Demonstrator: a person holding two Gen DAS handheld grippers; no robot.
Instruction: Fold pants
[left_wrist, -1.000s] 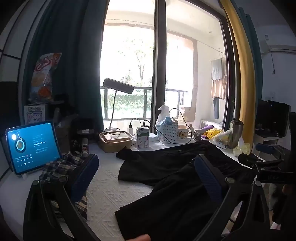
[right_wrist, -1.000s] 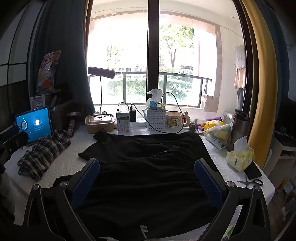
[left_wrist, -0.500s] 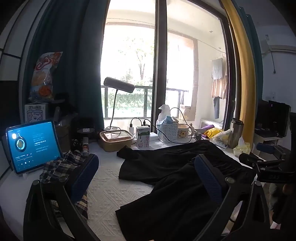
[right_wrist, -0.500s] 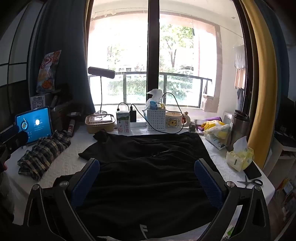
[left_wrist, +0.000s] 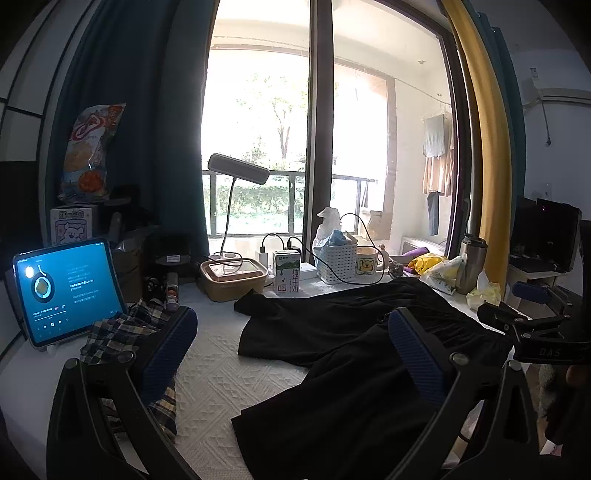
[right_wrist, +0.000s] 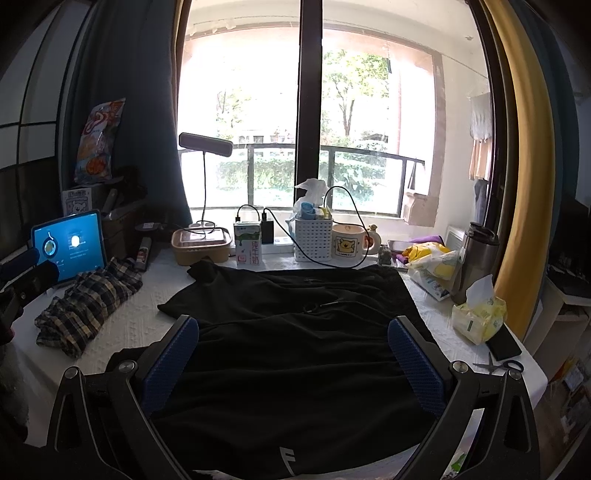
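White textured counter (right_wrist: 140, 325) under window: black fabric pants (right_wrist: 295, 350) run crosswise. Right tool (right_wrist: 293, 354) centred over them, left tool (left_wrist: 291, 354) at their left edge; both apart, empty.

White quilted table (right_wrist: 140, 325) — black pants (right_wrist: 295, 332), plaid cloth (right_wrist: 88, 302).

One pair of black pants (right_wrist: 295, 332) lies on the counter (right_wrist: 147, 325). Left of the pants sit one plaid garment (right_wrist: 88, 299) and one tablet (right_wrist: 68, 245). Behind the pants stand one milk carton (right_wrist: 248, 243), one white basket (right_wrist: 313, 238), one mug (right_wrist: 349, 242), one lidded box (right_wrist: 201, 245) and one desk lamp (right_wrist: 205, 144). Right of the pants are one steel tumbler (right_wrist: 476, 258), one tissue pack (right_wrist: 478, 317), one phone (right_wrist: 503, 345) and one pair of scissors (right_wrist: 498, 366). Two tools, the left tool (left_wrist: 291, 350) and the right tool (right_wrist: 293, 354), have two blue fingers each.
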